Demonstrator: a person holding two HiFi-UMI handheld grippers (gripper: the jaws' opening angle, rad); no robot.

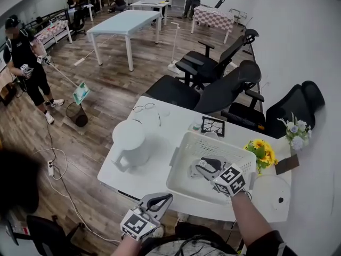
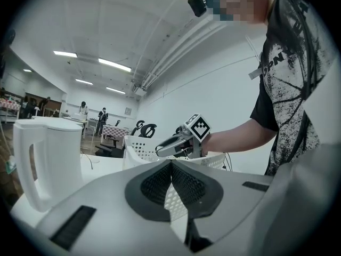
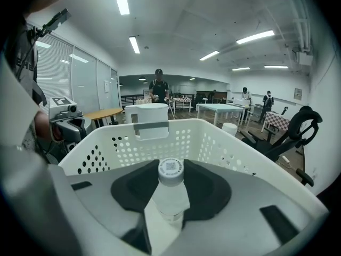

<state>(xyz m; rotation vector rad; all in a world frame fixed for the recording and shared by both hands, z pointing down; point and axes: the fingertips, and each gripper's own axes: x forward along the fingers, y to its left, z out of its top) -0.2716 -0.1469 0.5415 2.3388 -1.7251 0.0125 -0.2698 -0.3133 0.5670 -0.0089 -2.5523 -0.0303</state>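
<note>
My right gripper [image 1: 205, 167] was down inside the white basket [image 1: 213, 141] on the table [image 1: 160, 122], its jaws clamped on a small clear bottle [image 3: 169, 192] with a white cap [image 3: 170, 167]. The pads gripped the body just below the shoulder. The bottle was above the basket floor, roughly in the middle, and touched no wall that I could see. Its long axis ran straight along my jaws, cap pointing forward and away from me at the short wall with the handle slot [image 3: 149, 129], beyond which the white kettle [image 1: 129, 141] stood. Whether the bottle was level or dipped I could not tell. My left gripper [image 1: 161, 199] hung low off the near table edge, its jaws pressed together with nothing between them, well apart from the basket. The risk, as I judged it, lay in the hold: smooth round plastic pinched so near one end could swivel or slide out between the pads if I tilted or jerked. The cap leads, so a careless push forward could knock it on the perforated wall and shove the light basket toward the kettle.
</note>
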